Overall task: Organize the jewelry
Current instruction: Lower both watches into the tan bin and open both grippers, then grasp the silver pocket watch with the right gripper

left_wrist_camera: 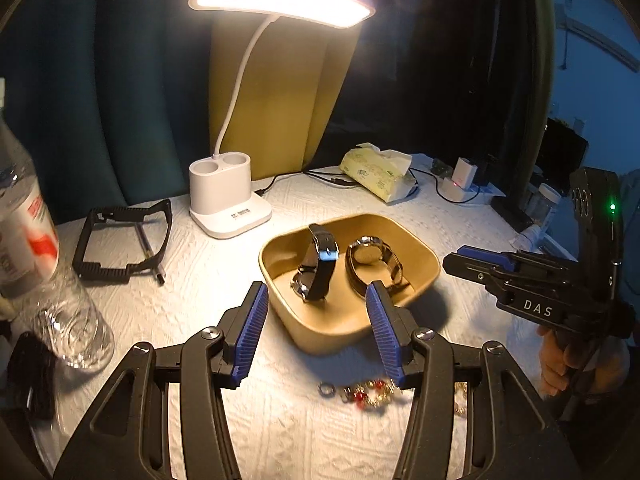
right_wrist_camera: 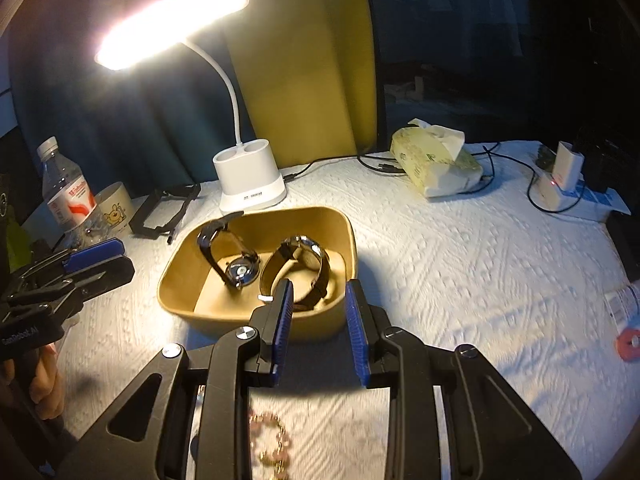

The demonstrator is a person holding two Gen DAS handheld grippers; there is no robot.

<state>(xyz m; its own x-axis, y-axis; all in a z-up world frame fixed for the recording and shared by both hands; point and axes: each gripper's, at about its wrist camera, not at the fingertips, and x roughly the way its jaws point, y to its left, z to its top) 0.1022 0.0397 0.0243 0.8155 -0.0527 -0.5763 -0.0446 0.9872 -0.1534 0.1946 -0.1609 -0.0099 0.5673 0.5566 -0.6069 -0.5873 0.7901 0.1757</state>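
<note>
A tan tray (left_wrist_camera: pixel 420 248) (right_wrist_camera: pixel 176 276) on the white cloth holds two watches: a black-strap watch (left_wrist_camera: pixel 318 268) (right_wrist_camera: pixel 224 256) and a silver-faced watch (left_wrist_camera: pixel 372 260) (right_wrist_camera: pixel 308 268). My left gripper (left_wrist_camera: pixel 316 300) is open and empty, just in front of the tray. A small ring (left_wrist_camera: pixel 327 389) and a gold and red beaded bracelet (left_wrist_camera: pixel 370 394) lie on the cloth below it. My right gripper (right_wrist_camera: pixel 318 300) is open and empty at the tray's near edge; it also shows in the left wrist view (left_wrist_camera: pixel 472 260). A blurred gold bracelet (right_wrist_camera: pixel 274 444) lies beneath it.
A lit white desk lamp (left_wrist_camera: pixel 228 196) (right_wrist_camera: pixel 250 180) stands behind the tray. A water bottle (left_wrist_camera: pixel 36 264) (right_wrist_camera: pixel 66 188), a black frame (left_wrist_camera: pixel 124 240), a tissue pack (left_wrist_camera: pixel 380 172) (right_wrist_camera: pixel 436 164), a mug (right_wrist_camera: pixel 116 204), cables and a charger (right_wrist_camera: pixel 560 180) lie around.
</note>
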